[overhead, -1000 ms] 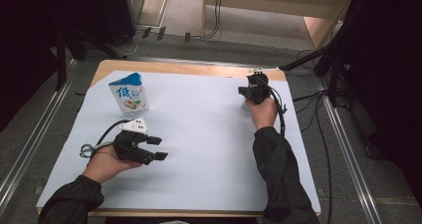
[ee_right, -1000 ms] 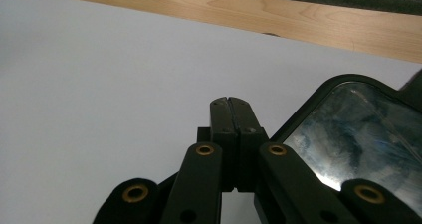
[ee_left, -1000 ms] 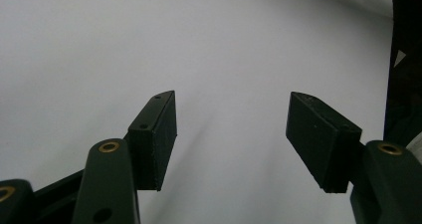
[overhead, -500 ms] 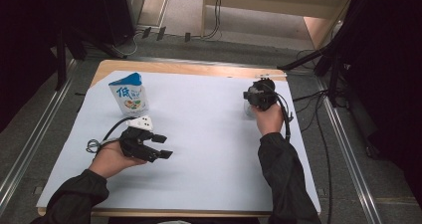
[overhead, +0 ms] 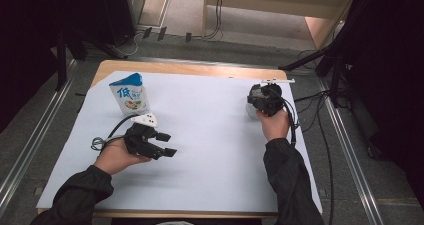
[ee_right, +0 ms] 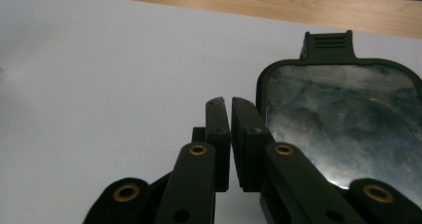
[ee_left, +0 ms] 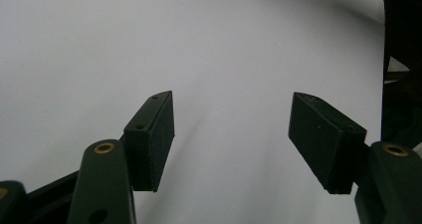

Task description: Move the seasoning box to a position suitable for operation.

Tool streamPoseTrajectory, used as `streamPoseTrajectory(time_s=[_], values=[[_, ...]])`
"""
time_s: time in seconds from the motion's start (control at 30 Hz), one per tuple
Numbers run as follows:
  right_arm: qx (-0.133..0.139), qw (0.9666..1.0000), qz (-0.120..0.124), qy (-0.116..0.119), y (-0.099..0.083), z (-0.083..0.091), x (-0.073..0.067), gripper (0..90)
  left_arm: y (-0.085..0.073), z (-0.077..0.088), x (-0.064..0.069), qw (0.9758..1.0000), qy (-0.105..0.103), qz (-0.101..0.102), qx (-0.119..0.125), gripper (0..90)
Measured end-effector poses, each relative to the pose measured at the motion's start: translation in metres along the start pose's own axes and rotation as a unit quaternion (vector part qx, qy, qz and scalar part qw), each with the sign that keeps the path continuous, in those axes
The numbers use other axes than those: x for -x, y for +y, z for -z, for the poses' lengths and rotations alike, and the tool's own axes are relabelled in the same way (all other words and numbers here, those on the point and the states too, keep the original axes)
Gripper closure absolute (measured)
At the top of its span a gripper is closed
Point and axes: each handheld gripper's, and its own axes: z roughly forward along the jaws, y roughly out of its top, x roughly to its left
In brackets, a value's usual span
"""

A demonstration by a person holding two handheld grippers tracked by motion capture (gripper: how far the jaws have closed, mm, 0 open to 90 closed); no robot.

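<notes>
A blue and white drink pouch [overhead: 130, 92] stands upright at the far left of the white sheet. My left gripper [overhead: 162, 144] lies low over the sheet in front of the pouch and points right. Its jaws [ee_left: 234, 104] stand open with only paper between them. At the far right, my right gripper [overhead: 265, 97] hovers over a dark-rimmed container with a clear lid [ee_right: 343, 119], which the high view also catches [overhead: 251, 106]. The right gripper [ee_right: 230, 102] is shut but for a thin slit, holds nothing, and sits just left of the container's rim.
A white paper sheet [overhead: 210, 150] covers most of the wooden table [overhead: 200, 69], whose bare wood shows along the far edge. Cables trail off the right side [overhead: 320, 135]. Metal floor rails [overhead: 30, 145] run along both sides of the table.
My right hand has slid a little to the right and nearer to the person, staying by the container. The left hand has barely shifted.
</notes>
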Motion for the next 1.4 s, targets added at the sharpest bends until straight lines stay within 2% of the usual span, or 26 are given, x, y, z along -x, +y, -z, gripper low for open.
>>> streamPoseTrajectory(time_s=[0.13,0.2,0.23,0.27,0.3,0.4,0.43,0.47,0.5,0.53,0.57,0.6,0.63,0.73,0.83,1.07,1.1,1.17,1.4], values=[[0.018,0.9998,0.004,0.005,-0.002,0.015,-0.004,73.2,0.000,0.001,-0.002,0.9999,-0.001,0.014,0.002,32.8],[0.023,0.9997,0.003,0.004,-0.003,0.018,-0.004,71.9,0.000,0.001,-0.003,0.9999,-0.002,0.016,0.001,31.7],[0.031,0.9995,0.002,0.003,-0.006,0.024,-0.004,66.6,0.000,0.002,-0.003,0.9999,-0.001,0.016,0.001,30.3],[0.031,0.9995,0.002,0.003,-0.006,0.024,-0.004,66.6,0.001,0.002,-0.003,0.9999,-0.001,0.016,0.000,30.3],[0.036,0.9993,-0.004,0.005,-0.009,0.029,-0.001,61.7,0.001,0.002,-0.003,0.9998,-0.001,0.019,-0.002,27.8],[0.037,0.9993,-0.009,0.003,-0.012,0.032,0.000,58.0,0.001,0.003,-0.003,0.9997,0.001,0.023,-0.002,26.1],[0.042,0.9990,-0.011,-0.007,-0.016,0.036,0.001,51.4,0.001,0.003,-0.003,0.9997,0.004,0.025,-0.001,22.0],[0.042,0.9990,-0.011,-0.007,-0.016,0.036,0.001,51.4,0.001,0.003,-0.003,0.9996,0.004,0.027,-0.001,21.2],[0.044,0.9988,-0.016,-0.015,-0.018,0.038,0.002,43.7,0.002,0.004,-0.003,0.9996,0.004,0.028,-0.002,20.3],[0.045,0.9986,-0.022,-0.014,-0.020,0.039,0.003,39.2,0.002,0.005,-0.003,0.9995,0.006,0.030,-0.002,19.5],[0.045,0.9986,-0.022,-0.014,-0.020,0.039,0.003,39.2,0.002,0.005,-0.003,0.9995,0.006,0.030,-0.002,19.3],[0.047,0.9983,-0.029,-0.019,-0.021,0.039,0.004,32.6,0.001,0.005,-0.003,0.9995,0.005,0.030,-0.002,19.3],[0.048,0.9978,-0.034,-0.030,-0.025,0.038,0.004,24.3,0.001,0.006,-0.004,0.9996,0.006,0.029,-0.001,19.3],[0.053,0.9963,-0.027,-0.062,-0.029,0.038,0.005,13.8,0.001,0.006,-0.004,0.9995,0.007,0.032,-0.001,19.3],[0.055,0.9958,-0.041,-0.059,-0.032,0.036,0.008,6.1,0.001,0.005,-0.004,0.9995,0.006,0.031,-0.001,19.4],[0.055,0.9948,-0.055,-0.066,-0.034,0.025,0.018,0.8,0.001,0.006,-0.002,0.9995,0.008,0.029,-0.004,19.6],[0.051,0.9955,-0.053,-0.061,-0.034,0.023,0.019,0.3,0.001,0.006,-0.002,0.9995,0.006,0.031,-0.003,19.6],[0.047,0.9951,-0.049,-0.072,-0.034,0.019,0.020,0.0,0.001,0.008,-0.002,0.9993,0.004,0.037,0.000,19.6],[0.046,0.9951,-0.052,-0.071,-0.034,0.003,0.024,0.0,-0.003,0.012,0.003,0.9993,0.010,0.036,0.003,20.0]])
